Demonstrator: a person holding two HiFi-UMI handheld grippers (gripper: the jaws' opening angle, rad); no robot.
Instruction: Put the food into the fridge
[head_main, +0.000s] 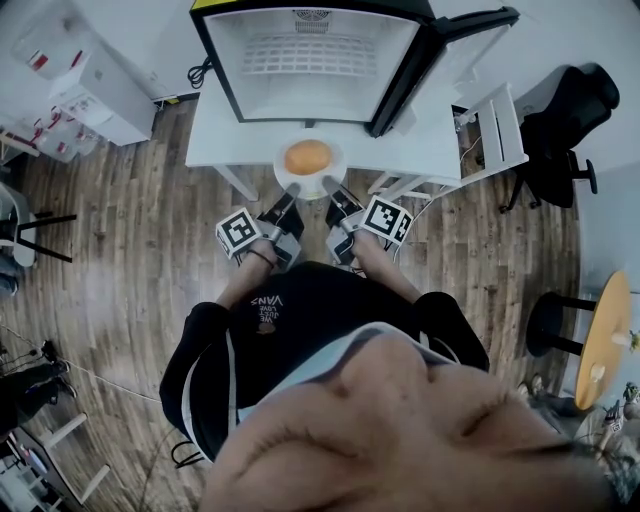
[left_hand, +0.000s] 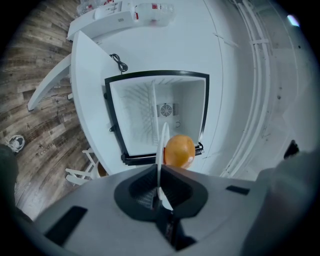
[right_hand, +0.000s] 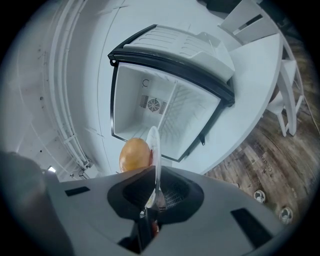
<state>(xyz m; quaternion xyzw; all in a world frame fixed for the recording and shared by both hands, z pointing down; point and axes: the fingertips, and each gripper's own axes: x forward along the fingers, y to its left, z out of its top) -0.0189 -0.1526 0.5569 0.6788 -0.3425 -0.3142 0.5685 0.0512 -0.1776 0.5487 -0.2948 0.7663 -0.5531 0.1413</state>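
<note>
Carrying step, by the look of it. Left gripper (head_main: 292, 192) and right gripper (head_main: 328, 186) fingers clamped on near rim of plate (head_main: 335, 172), round orange food (head_main: 308, 156) on it, just short of open fridge (head_main: 310, 100) on white worktop (head_main: 215, 140). Next: hold plate level, slide inside, then release.

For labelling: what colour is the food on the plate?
The food is golden orange; the head view shows it best.

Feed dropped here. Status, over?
Left gripper and right gripper shut on plate rim. Orange food on plate. Fridge open ahead, nothing in between.
</note>
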